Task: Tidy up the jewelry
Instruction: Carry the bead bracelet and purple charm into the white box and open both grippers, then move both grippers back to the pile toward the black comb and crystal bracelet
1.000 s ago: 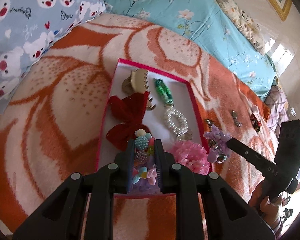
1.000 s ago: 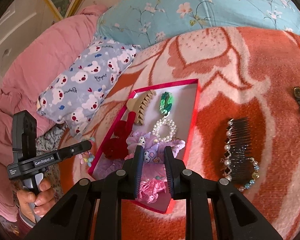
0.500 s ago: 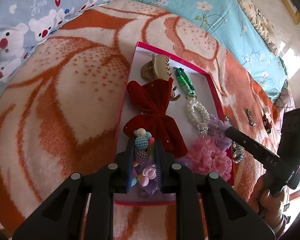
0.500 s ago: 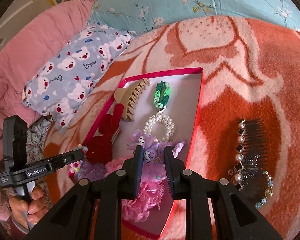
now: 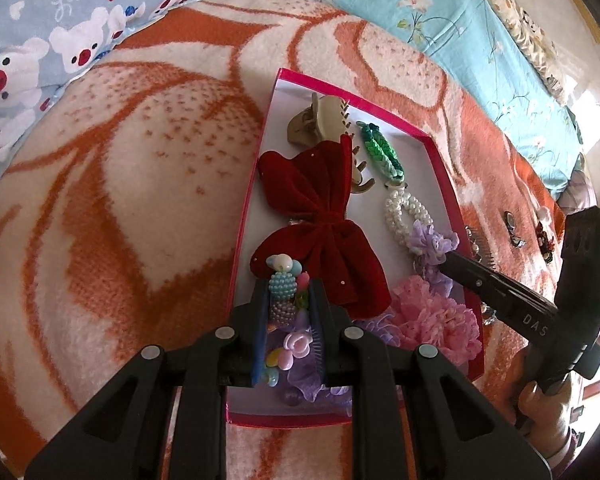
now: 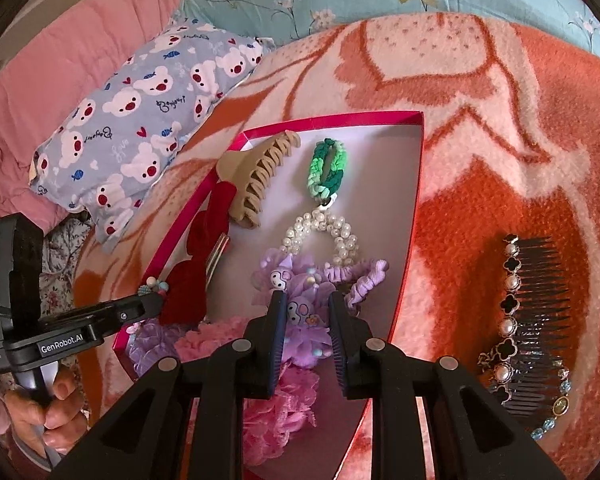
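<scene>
A pink-rimmed box (image 5: pixel 440 168) (image 6: pixel 414 216) lies on the orange blanket. It holds a beige claw clip (image 5: pixel 320 124), a red velvet bow (image 5: pixel 320 216), a green braided band (image 5: pixel 380 152), a pearl ring (image 5: pixel 400 212) and a pink lace scrunchie (image 5: pixel 432 320). My left gripper (image 5: pixel 288 292) is shut on a pastel beaded hair tie (image 5: pixel 282 280) over the box's near left corner. My right gripper (image 6: pixel 303 300) is shut on a purple cartoon scrunchie (image 6: pixel 300 308) low over the box's middle.
A dark hair comb with pearls (image 6: pixel 536 320) lies on the blanket right of the box. Small trinkets (image 5: pixel 512 228) lie further right. A bear-print pillow (image 6: pixel 140 120) and a teal floral pillow (image 5: pixel 440 20) lie behind.
Both grippers have moved forward and lower over the box with their hair ties. The purple scrunchie now hangs inside the box by the pearl ring.
</scene>
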